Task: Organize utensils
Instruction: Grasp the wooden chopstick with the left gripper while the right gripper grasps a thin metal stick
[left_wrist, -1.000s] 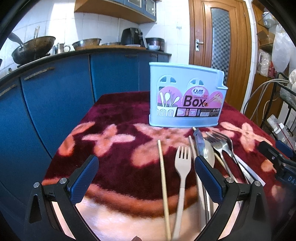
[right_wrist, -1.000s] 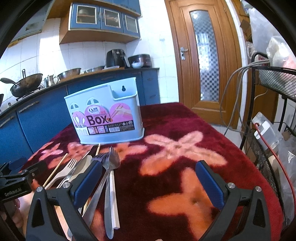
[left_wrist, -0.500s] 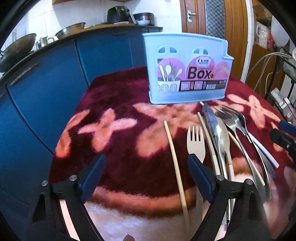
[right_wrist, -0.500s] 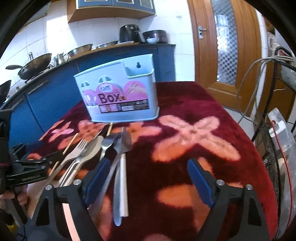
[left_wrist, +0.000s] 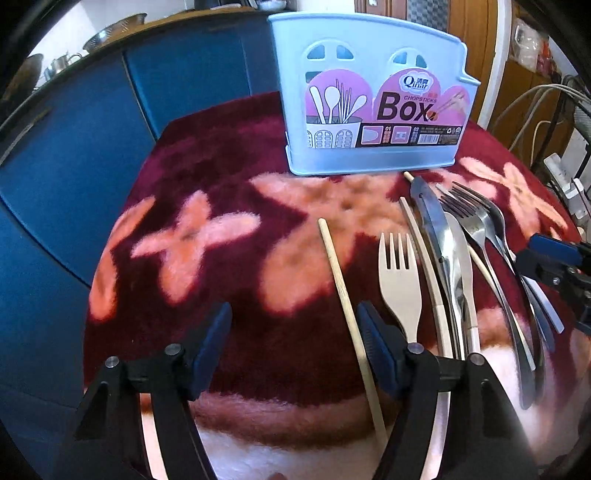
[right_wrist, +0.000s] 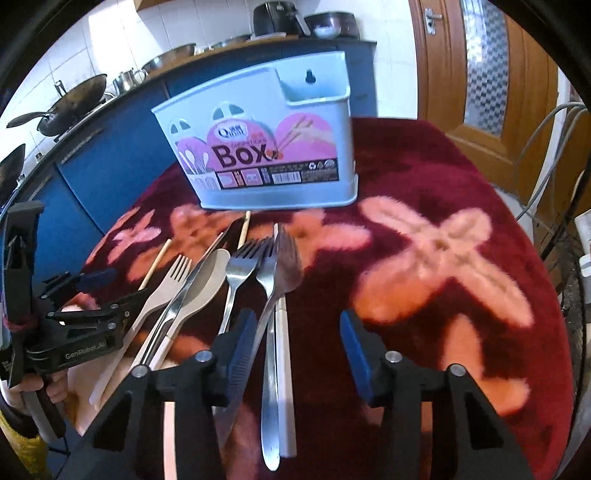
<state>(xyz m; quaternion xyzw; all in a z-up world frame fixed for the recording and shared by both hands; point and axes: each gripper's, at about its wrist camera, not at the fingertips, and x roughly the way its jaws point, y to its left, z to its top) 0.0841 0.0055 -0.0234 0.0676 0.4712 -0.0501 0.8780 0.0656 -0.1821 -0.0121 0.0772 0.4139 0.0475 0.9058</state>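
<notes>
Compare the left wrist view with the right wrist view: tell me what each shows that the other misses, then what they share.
Only the left wrist view shows the left gripper from behind, open over bare cloth beside a chopstick. Only the right wrist view shows the holder's open side pocket, the wok and the hand gripping the left tool. Both show the blue utensil holder, the beige fork, the steel forks and the flowered cloth.
</notes>
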